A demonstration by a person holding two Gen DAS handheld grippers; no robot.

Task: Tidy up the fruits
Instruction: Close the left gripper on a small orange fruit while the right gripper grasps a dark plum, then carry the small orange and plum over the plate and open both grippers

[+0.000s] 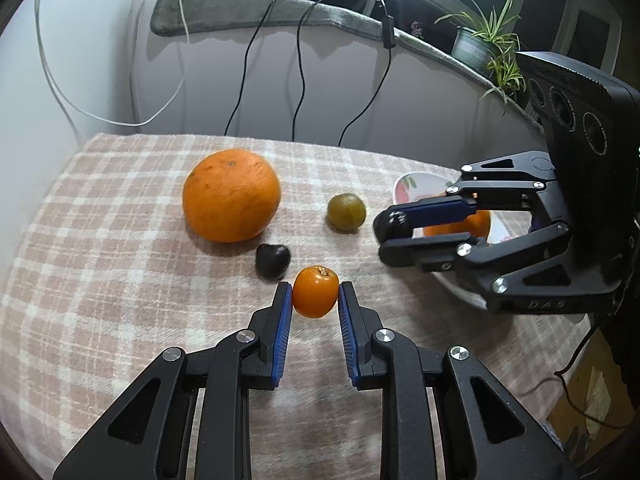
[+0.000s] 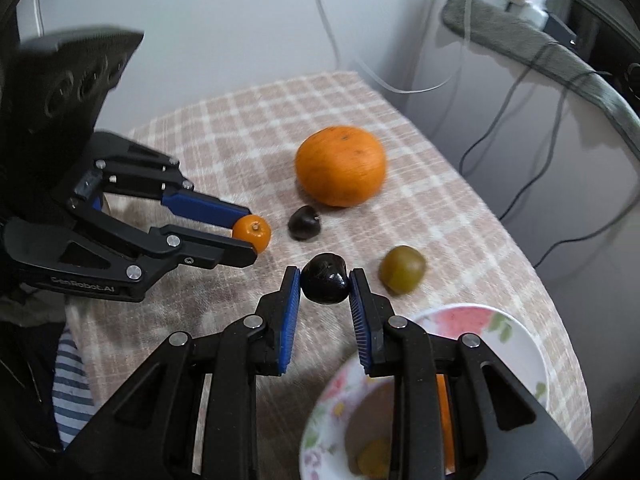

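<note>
My left gripper [image 1: 315, 294] is shut on a small orange kumquat [image 1: 315, 291], seen also in the right wrist view [image 2: 253, 233]. My right gripper [image 2: 325, 283] is shut on a dark cherry [image 2: 325, 283] and holds it just beyond the floral bowl [image 2: 516, 336]. In the left wrist view the right gripper [image 1: 386, 229] hangs over the bowl [image 1: 404, 188]. On the checked cloth lie a big orange [image 1: 231, 195] [image 2: 341, 165], a second dark cherry [image 1: 273, 260] [image 2: 304, 222] and a green plum [image 1: 346, 212] [image 2: 402, 269].
The bowl holds an orange fruit [image 1: 478, 222] and a small yellowish fruit [image 2: 372, 458]. Cables [image 1: 300, 76] hang down the wall behind the table. A potted plant [image 1: 486, 44] stands on the ledge at right. The table's edge curves close at right.
</note>
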